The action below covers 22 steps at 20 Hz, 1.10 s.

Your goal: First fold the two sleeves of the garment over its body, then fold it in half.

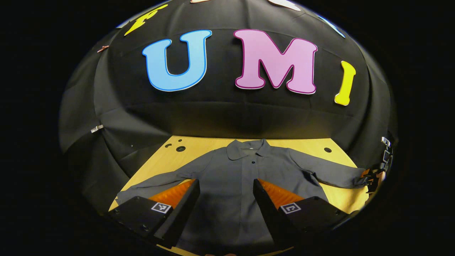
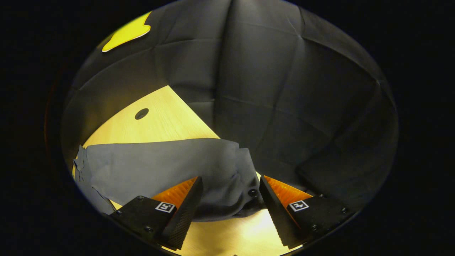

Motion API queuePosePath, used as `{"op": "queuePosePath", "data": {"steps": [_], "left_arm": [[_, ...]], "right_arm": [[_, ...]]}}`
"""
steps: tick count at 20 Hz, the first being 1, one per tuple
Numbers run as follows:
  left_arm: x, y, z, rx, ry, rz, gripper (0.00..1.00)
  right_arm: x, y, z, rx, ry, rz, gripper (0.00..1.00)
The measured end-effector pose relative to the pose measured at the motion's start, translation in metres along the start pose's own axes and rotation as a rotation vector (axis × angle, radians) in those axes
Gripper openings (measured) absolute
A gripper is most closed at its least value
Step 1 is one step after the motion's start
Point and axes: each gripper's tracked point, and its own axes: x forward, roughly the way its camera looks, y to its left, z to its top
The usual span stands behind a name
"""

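A grey long-sleeved shirt lies flat on the wooden table, collar at the far side and both sleeves spread out. My left gripper hovers open over the lower body of the shirt, with nothing between its fingers. The other gripper shows small at the end of the right-hand sleeve. In the right gripper view, that sleeve runs in from the left and its buttoned cuff lies between the fingers of my right gripper, which stands open and does not press on it.
Round holes mark the table top. The black cloth wall closes the booth right behind the table and along its sides. The table edge runs just past the cuff.
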Motion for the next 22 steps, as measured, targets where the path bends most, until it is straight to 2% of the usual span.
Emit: {"op": "queuePosePath", "data": {"steps": [6,11,12,13,17,20,21,22], "left_arm": [[0.0,-0.01,-0.006,-0.007,0.012,-0.004,0.95],[0.001,-0.018,-0.013,-0.007,0.033,-0.02,0.95],[0.002,-0.019,-0.014,-0.005,0.035,-0.024,0.96],[0.002,-0.021,-0.013,-0.01,0.036,-0.032,0.96],[0.0,-0.025,-0.005,-0.019,0.012,-0.053,0.96],[-0.003,-0.018,-0.004,-0.009,-0.001,-0.046,0.96],[-0.003,-0.014,-0.004,-0.013,0.001,-0.04,0.95],[-0.004,-0.01,-0.005,-0.017,0.004,-0.034,0.95]], "right_arm": [[0.021,0.0,-0.014,0.012,0.053,0.006,0.99],[0.022,0.004,-0.011,0.014,0.033,0.023,0.97],[0.021,0.007,-0.011,0.0,0.028,0.03,0.86],[0.019,0.015,-0.01,-0.011,0.026,0.047,0.87],[0.021,0.032,-0.011,-0.043,0.013,0.07,0.17],[0.017,0.032,-0.011,-0.037,0.031,0.081,0.0],[0.016,0.033,-0.011,-0.037,0.037,0.085,0.07],[0.013,0.035,-0.012,-0.046,0.046,0.092,0.07]]}}
